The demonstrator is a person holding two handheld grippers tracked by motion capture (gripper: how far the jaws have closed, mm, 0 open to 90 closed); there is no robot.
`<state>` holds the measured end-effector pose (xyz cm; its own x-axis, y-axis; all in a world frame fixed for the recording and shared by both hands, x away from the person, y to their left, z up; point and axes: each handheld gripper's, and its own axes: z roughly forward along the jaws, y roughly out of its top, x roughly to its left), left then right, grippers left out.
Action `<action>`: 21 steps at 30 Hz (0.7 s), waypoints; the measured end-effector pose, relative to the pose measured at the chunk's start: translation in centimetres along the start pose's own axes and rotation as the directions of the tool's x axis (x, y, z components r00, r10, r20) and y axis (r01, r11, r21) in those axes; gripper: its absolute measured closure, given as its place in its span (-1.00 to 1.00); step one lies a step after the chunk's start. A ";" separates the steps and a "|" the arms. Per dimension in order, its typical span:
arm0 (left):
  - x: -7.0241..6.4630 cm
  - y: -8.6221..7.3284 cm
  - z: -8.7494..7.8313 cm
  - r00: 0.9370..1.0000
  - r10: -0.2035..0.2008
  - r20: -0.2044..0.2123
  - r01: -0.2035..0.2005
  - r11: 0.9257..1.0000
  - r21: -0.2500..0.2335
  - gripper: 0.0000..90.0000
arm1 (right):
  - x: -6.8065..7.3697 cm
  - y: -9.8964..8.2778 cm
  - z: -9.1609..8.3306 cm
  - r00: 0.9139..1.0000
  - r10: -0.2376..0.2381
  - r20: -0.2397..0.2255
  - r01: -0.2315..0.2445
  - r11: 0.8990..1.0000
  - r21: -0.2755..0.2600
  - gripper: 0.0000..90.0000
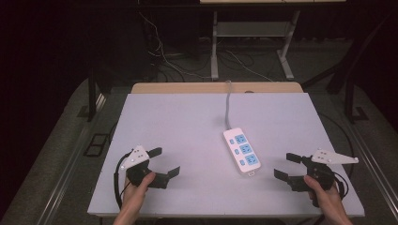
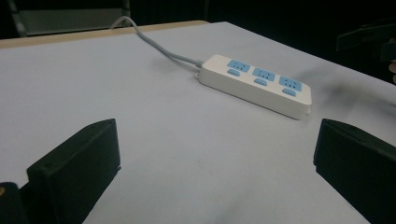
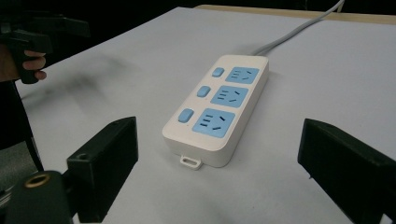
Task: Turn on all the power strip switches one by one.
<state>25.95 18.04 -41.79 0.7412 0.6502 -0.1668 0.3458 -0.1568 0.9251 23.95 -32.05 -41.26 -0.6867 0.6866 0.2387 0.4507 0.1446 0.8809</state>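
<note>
My left tongs (image 1: 164, 161) rest low over the near left part of the tabletop (image 1: 187, 122), held in my left hand (image 1: 136, 185). Their jaws stand wide apart with nothing between them; in the left gripper view the bare white surface lies between the two black jaws. My right tongs (image 1: 287, 165) sit at the near right part of the tabletop, held in my right hand (image 1: 324, 187). Their jaws are likewise spread wide and grip nothing.

Between the two tongs, slightly right of centre, lies the power strip (image 1: 241, 151). It lies flat on the tabletop, its long axis running away from me and angled a little, well apart from the left tongs and nearer the right tongs. It touches neither. It is white, with three blue sockets (image 3: 224, 95) in a row and three small blue switches (image 3: 202, 91) beside them. In the right gripper view, a small white tab (image 3: 190, 161) projects from its near end. The surface between the right jaws and that near end is bare; nothing stands in the way.

From the far end of the strip a grey cable (image 1: 228, 105) runs straight back across the tabletop and over the far edge, where a strip of bare wood (image 1: 187, 87) shows.

Beyond the tabletop, on the dark floor, loose wires (image 1: 169, 61) lie beside the white legs of a frame (image 1: 215, 51).
</note>
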 end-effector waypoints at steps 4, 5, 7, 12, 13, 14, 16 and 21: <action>0.0 0.0 0.0 1.000 0.000 0.001 0.000 1.000 -0.003 -1.00 | 0.0 0.0 -0.1 1.000 -0.001 0.002 0.001 1.000 -0.002 -0.73; 0.0 0.0 0.0 1.000 0.000 0.000 0.000 1.000 -0.003 -1.00 | 0.0 0.0 -0.2 1.000 -0.002 0.000 0.002 1.000 -0.004 -0.73; 0.0 -0.1 -0.1 1.000 -0.001 0.000 0.001 1.000 -0.002 -1.00 | 0.0 0.0 -0.2 1.000 -0.006 0.000 0.006 1.000 -0.004 -0.73; 0.1 -0.2 -0.1 1.000 -0.003 -0.003 0.003 1.000 -0.001 -1.00 | -0.1 0.0 -0.3 1.000 -0.004 0.004 0.004 1.000 -0.006 -0.73; 0.1 -0.2 -0.1 1.000 -0.002 -0.004 0.003 1.000 0.000 -1.00 | -0.1 0.0 -0.4 1.000 -0.004 0.005 0.004 1.000 -0.007 -0.73; 0.1 -0.2 -0.1 1.000 -0.004 -0.004 0.004 1.000 0.000 -1.00 | -0.1 0.0 -0.4 1.000 -0.007 0.008 0.007 1.000 -0.008 -0.73; 0.2 -0.3 -0.1 1.000 -0.001 -0.006 0.001 1.000 -0.001 -1.00 | -0.1 0.0 -0.4 1.000 -0.009 0.012 0.009 1.000 -0.008 -0.73; 0.3 -0.3 -0.2 1.000 0.002 -0.022 -0.002 1.000 0.003 -1.00 | 0.1 0.3 -0.5 1.000 -0.016 0.018 0.016 1.000 -0.010 -0.73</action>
<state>25.92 18.45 -42.09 0.7289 0.6662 -0.1576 0.3461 -0.1600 0.9244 23.74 -32.29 -40.79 -0.6837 0.6968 0.2170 0.4334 0.1485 0.8889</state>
